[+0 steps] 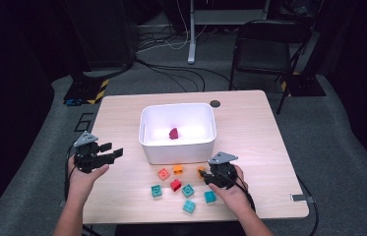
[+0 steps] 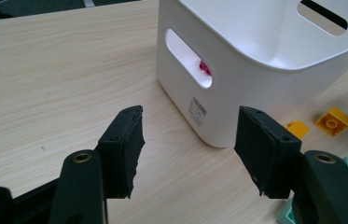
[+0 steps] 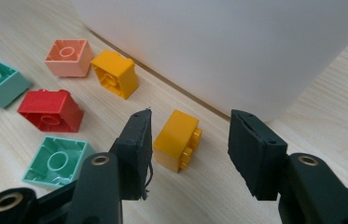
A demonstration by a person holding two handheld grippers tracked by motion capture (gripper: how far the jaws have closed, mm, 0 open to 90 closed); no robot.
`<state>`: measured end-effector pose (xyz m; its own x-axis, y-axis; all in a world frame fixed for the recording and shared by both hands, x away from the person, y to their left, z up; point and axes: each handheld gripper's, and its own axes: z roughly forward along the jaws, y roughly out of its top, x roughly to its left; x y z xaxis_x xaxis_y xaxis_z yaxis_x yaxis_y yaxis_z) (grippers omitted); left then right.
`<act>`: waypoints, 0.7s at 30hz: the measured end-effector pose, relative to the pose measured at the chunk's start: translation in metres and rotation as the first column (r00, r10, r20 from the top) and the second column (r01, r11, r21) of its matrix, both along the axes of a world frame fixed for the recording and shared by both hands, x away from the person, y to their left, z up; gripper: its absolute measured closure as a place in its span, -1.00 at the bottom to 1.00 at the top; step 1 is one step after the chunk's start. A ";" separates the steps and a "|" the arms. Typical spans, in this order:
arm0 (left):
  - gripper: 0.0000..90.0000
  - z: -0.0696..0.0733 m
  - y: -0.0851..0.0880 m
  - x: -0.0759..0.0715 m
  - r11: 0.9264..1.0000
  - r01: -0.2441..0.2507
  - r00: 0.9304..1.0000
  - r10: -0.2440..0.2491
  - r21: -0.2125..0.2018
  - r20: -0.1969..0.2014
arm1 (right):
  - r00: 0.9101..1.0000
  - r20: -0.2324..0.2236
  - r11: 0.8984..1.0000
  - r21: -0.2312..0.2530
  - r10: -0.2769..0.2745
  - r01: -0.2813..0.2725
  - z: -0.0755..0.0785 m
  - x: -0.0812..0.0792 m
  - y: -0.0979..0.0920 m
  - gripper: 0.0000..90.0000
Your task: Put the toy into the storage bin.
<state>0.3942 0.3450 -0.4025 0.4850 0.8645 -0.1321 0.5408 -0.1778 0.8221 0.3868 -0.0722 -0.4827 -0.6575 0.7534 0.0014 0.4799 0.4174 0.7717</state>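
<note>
A white bin (image 1: 177, 150) stands mid-table with a magenta brick (image 1: 173, 133) inside. Just right of its front corner lies a yellow brick (image 3: 177, 139) on its side, between the jaws of my right gripper (image 3: 191, 129). The jaws straddle it with a gap on each side, so that gripper (image 1: 205, 173) is open. My left gripper (image 1: 113, 149) hovers left of the bin, open and empty. In the left gripper view, this gripper (image 2: 188, 126) faces the bin's corner (image 2: 218, 126), and the magenta brick (image 2: 204, 68) shows through the handle slot.
Loose bricks lie in front of the bin: a salmon one (image 3: 69, 57), another yellow one (image 3: 114, 73), a red one (image 3: 52, 110) and several teal ones (image 1: 187, 190). A black chair (image 1: 264, 49) stands beyond the table's far right corner. Bare tabletop (image 1: 117, 113) lies left of the bin.
</note>
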 end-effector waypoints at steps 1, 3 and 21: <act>-0.08 0.000 0.000 0.000 1.000 0.001 1.000 -0.001 0.002 0.000 | 1.000 -0.011 1.000 0.016 -0.002 0.002 -0.003 0.002 0.003 0.08; -0.08 0.000 -0.001 0.000 1.000 0.001 1.000 -0.001 0.002 0.001 | 1.000 -0.011 1.000 0.005 0.001 -0.001 -0.004 0.003 0.008 0.08; -0.08 -0.001 0.008 -0.001 1.000 -0.026 1.000 0.026 -0.012 -0.002 | 0.998 -0.069 0.995 -0.100 -0.005 -0.002 -0.031 0.015 0.020 0.32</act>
<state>0.3932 0.3529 -0.4035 0.4621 0.8752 -0.1433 0.5464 -0.1537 0.8233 0.4020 -0.0526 -0.5136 -0.6574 0.7529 -0.0291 0.5310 0.4903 0.6912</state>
